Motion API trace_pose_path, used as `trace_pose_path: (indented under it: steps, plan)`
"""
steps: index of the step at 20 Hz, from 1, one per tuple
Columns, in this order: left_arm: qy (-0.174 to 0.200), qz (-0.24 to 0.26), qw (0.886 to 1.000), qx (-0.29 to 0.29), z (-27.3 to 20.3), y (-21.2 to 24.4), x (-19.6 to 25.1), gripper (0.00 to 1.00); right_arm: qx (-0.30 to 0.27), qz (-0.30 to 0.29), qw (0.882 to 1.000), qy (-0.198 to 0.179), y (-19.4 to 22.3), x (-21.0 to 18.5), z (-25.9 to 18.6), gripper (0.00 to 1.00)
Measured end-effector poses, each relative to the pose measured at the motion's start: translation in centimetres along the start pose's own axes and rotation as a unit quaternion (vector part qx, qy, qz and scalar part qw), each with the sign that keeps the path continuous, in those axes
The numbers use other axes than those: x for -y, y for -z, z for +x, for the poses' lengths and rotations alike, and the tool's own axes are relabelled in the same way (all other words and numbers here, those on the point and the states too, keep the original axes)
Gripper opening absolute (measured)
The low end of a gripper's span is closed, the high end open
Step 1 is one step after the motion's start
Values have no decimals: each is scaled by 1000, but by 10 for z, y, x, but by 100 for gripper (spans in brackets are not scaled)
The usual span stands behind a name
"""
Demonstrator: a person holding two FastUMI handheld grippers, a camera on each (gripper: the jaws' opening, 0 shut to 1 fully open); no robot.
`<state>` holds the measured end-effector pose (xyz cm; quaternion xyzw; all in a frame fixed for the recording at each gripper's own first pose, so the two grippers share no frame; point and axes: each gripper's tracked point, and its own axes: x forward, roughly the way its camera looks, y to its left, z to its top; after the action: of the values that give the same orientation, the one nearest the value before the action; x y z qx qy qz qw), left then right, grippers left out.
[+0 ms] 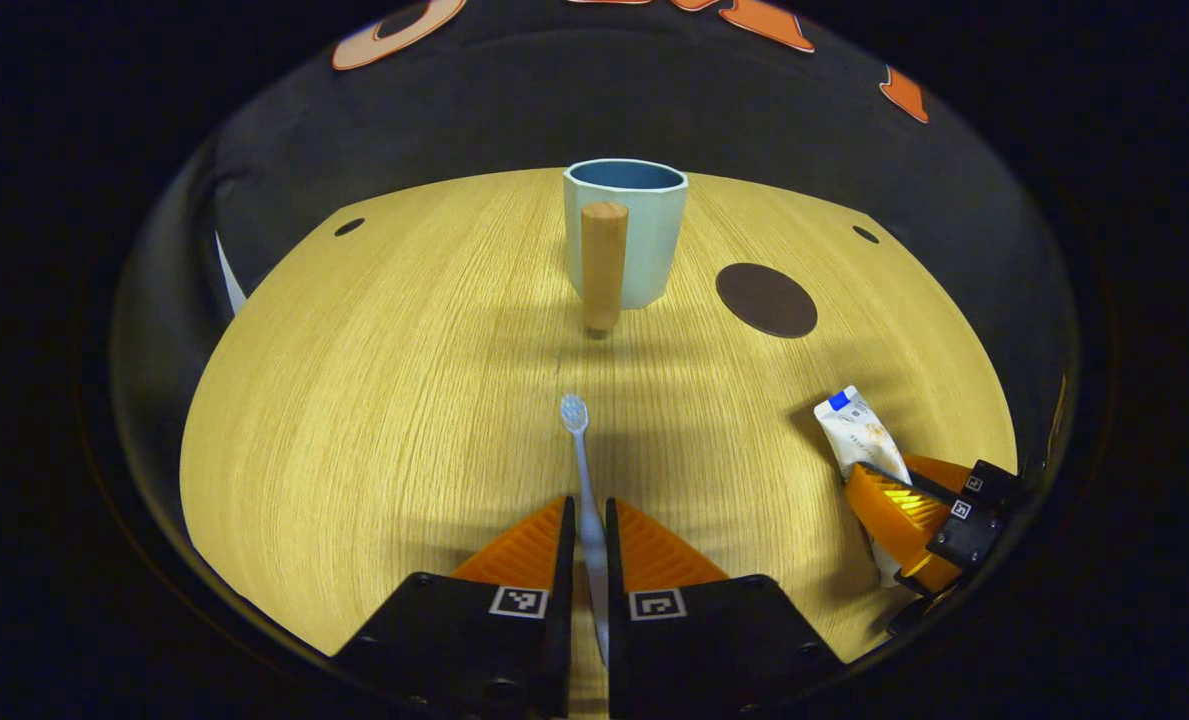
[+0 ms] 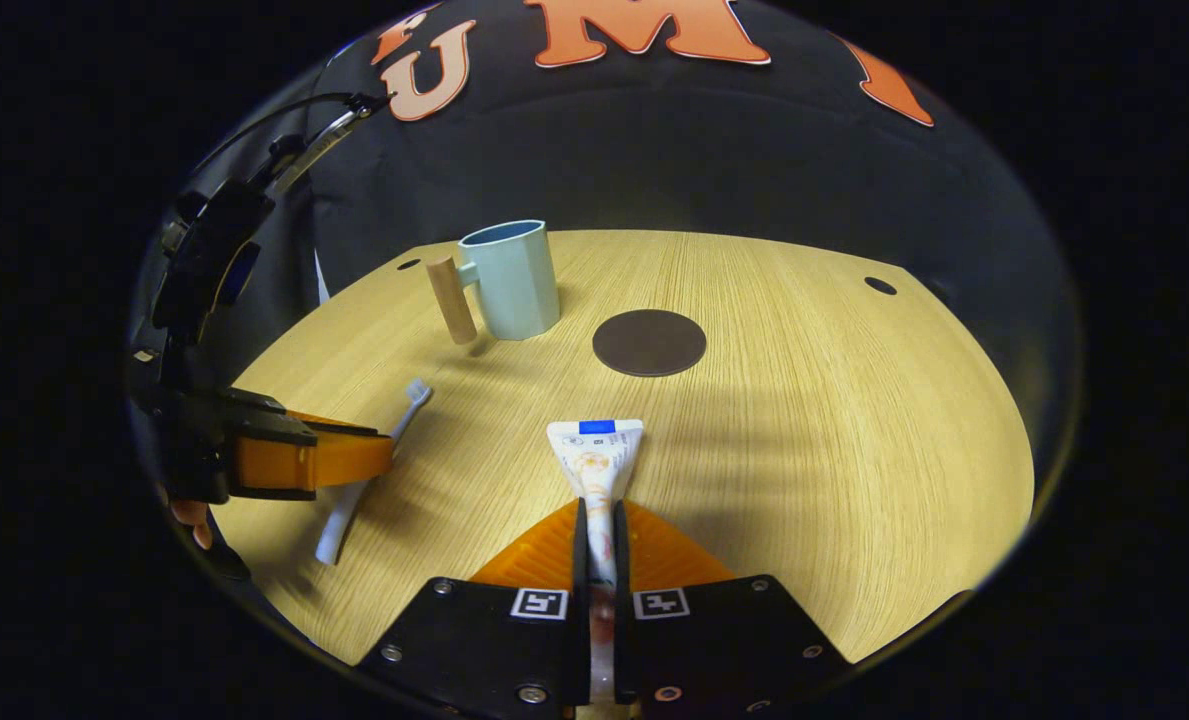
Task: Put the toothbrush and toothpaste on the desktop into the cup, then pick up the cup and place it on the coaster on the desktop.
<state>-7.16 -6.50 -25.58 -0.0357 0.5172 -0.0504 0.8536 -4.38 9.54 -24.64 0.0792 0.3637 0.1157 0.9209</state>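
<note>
Left gripper view looks along the left hand-held gripper (image 1: 590, 530), whose two fingers are closed against the handle of the toothbrush (image 1: 582, 470); the brush runs straight forward between them, its bristle head pointing toward the cup (image 1: 626, 232) farther back on the counter (image 1: 374, 400). The cup stands upright, its wooden handle (image 1: 603, 266) facing this camera. The dark round coaster (image 1: 766, 299) lies flat just to the right of the cup, apart from it. At the lower right, the right hand-held gripper (image 1: 889, 490) is clamped on the toothpaste (image 1: 857, 432), the tube's flat end sticking out past the fingers.

From the right gripper view, the right hand-held gripper (image 2: 600, 520) is pressed together on the toothpaste (image 2: 596, 455), which extends forward toward the coaster (image 2: 649, 342). The cup (image 2: 510, 280) stands to the left of the coaster with its handle (image 2: 450, 300) turned left. The left hand-held gripper (image 2: 374, 458) reaches in level from the left edge, gripping the toothbrush (image 2: 369, 470) across its handle; fingertips of the person's hand (image 2: 190, 520) show below its body.
</note>
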Motion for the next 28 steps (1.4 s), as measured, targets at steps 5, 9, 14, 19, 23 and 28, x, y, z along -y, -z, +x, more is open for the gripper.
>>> trace_pose_path:
  steps: [5, 9, 14, 19, 23, 28]
  plan:
    - [32, -12, 999, 23, 5, -1, 1, 7, 19, 14, 1000, -5, -8, 1, 2, 6]
    - [47, -33, 997, 58, 19, 9, -11, 7, 65, 10, 998, -5, -30, 6, -4, 6]
    - [33, -27, 991, 129, 32, 4, -24, 6, 105, 5, 994, -6, -57, 8, -15, 6]
    - [22, -15, 979, 204, 30, -8, -31, 6, 142, -6, 990, -7, -84, 7, -26, 6]
    - [-16, 7, 953, 303, 2, -40, -50, 6, 170, -23, 985, 2, -100, 6, -34, 6]
    - [-42, 8, 921, 387, -36, -81, -64, 6, 206, -29, 978, 5, -121, 2, -48, 6]
